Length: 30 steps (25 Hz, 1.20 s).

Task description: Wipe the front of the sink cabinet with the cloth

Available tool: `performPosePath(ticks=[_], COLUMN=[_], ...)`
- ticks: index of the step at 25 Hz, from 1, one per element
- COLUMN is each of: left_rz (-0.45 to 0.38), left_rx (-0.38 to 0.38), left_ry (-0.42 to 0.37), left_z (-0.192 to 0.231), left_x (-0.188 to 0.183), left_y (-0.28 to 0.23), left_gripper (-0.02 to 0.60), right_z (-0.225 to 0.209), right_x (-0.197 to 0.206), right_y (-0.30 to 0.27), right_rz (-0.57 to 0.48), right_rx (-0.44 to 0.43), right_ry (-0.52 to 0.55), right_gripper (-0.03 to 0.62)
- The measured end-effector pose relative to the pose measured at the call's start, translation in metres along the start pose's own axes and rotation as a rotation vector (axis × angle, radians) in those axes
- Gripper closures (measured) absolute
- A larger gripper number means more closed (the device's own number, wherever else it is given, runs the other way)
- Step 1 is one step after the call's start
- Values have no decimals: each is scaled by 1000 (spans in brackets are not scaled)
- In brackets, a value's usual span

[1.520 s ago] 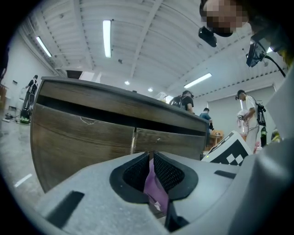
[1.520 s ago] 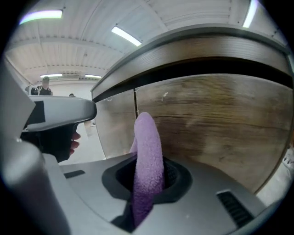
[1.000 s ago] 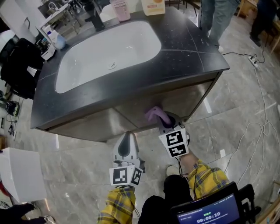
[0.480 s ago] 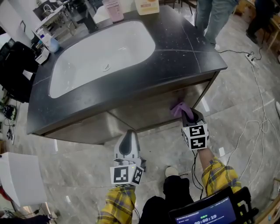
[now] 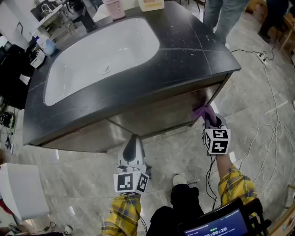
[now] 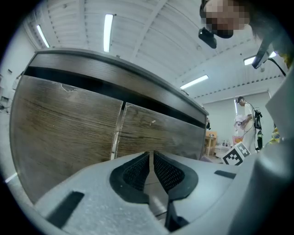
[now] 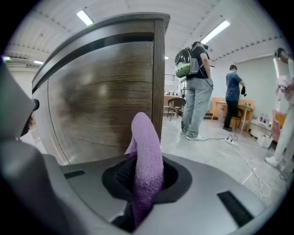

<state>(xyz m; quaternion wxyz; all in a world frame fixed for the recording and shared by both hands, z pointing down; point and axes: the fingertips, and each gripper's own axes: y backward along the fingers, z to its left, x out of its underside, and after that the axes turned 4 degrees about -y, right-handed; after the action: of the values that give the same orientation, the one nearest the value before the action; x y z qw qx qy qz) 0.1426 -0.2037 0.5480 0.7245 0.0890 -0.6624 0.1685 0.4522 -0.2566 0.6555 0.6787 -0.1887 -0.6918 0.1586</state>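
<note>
The sink cabinet has a wood-grain front (image 5: 161,113) under a black counter (image 5: 193,50) with a white basin (image 5: 97,55). My right gripper (image 5: 206,116) is shut on a purple cloth (image 5: 202,111), pressed against the front near its right corner. In the right gripper view the cloth (image 7: 147,160) stands up between the jaws before the cabinet's right edge (image 7: 158,73). My left gripper (image 5: 132,150) hangs low before the middle of the front, shut and empty. In the left gripper view its pads (image 6: 138,172) nearly touch, facing the door seam (image 6: 117,133).
A pink bottle (image 5: 113,7) and a box (image 5: 150,4) stand at the counter's back. Cables (image 5: 272,106) trail over the tiled floor at right. People stand behind the cabinet (image 7: 195,87). A white bin (image 5: 18,191) sits at the lower left.
My right gripper has slid the cloth rightward along the cabinet front, from near the middle to the right corner. The left gripper has stayed where it was.
</note>
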Motion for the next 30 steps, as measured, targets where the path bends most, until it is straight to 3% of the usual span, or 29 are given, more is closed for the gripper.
performPosePath(ticks=[4, 9, 14, 23, 30], left_rz=[15, 13, 6, 65, 74], left_rx=[-13, -25, -59, -118, -109], left_ry=[17, 16, -8, -16, 3], left_z=[0, 4, 25, 53, 49], left_x=[2, -5, -7, 40, 64], left_y=[3, 10, 24, 36, 27], left_gripper=[552, 552, 552, 553, 552], right_z=[45, 159, 244, 306, 294], right_x=[7, 31, 45, 85, 90], right_y=[28, 42, 21, -14, -32], right_rz=[-47, -28, 26, 135, 115], right_rx=[-143, -401, -537, -623, -581], right_ry=[11, 101, 154, 232, 233], right_gripper=[556, 556, 556, 556, 556])
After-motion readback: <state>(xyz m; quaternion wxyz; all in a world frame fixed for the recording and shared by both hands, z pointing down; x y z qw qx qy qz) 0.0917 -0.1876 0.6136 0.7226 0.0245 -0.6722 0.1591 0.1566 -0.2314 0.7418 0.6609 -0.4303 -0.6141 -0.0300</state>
